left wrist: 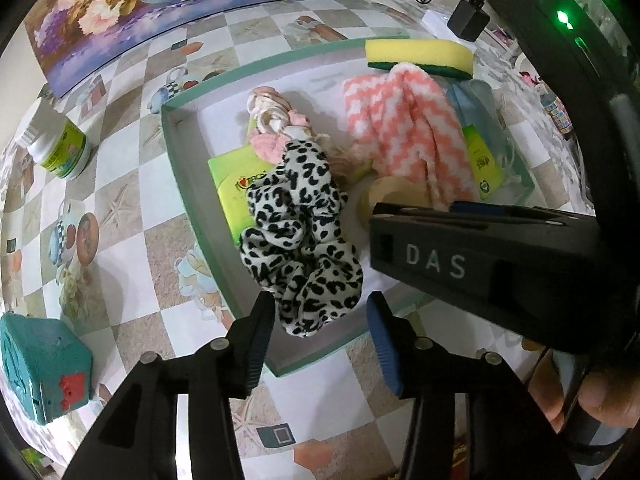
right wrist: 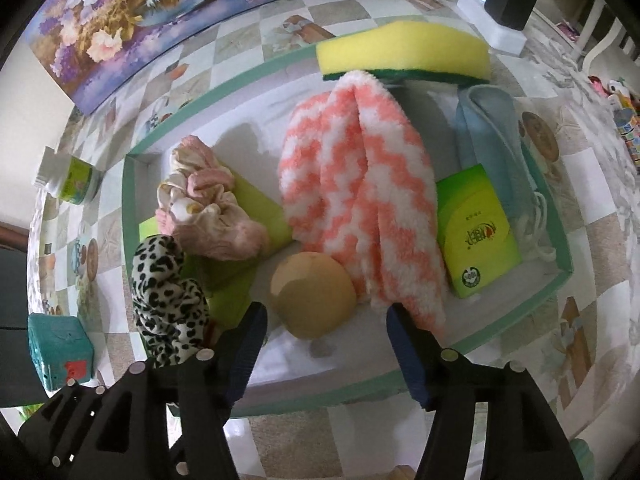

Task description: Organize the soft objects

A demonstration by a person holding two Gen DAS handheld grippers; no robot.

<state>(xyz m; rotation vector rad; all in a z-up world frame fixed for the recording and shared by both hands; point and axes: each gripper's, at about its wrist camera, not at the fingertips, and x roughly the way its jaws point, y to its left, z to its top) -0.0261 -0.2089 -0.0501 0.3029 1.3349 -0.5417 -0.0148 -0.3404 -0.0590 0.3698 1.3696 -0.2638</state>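
Note:
A green-rimmed shallow tray [left wrist: 176, 152] [right wrist: 129, 200] holds soft items. A leopard-print scrunchie [left wrist: 300, 240] [right wrist: 168, 300] lies at its near left. A pale pink scrunchie [left wrist: 276, 120] [right wrist: 208, 208], a pink-and-white fuzzy sock [left wrist: 404, 132] [right wrist: 360, 184], a yellow sponge [left wrist: 420, 58] [right wrist: 404, 54], a tan round puff [right wrist: 312, 296], a light blue cloth [right wrist: 492, 136] and green tissue packs [right wrist: 476, 232] also lie inside. My left gripper [left wrist: 320, 344] is open, its fingers on either side of the leopard scrunchie's near end. My right gripper [right wrist: 324, 344] is open just in front of the tan puff.
A green-labelled jar [left wrist: 60, 148] and a teal toy block [left wrist: 40, 372] stand left of the tray on the patterned tablecloth. A flower painting [left wrist: 160, 12] leans at the back. A black charger [left wrist: 468, 20] sits at the back right. The right gripper's body [left wrist: 500, 264] crosses the left wrist view.

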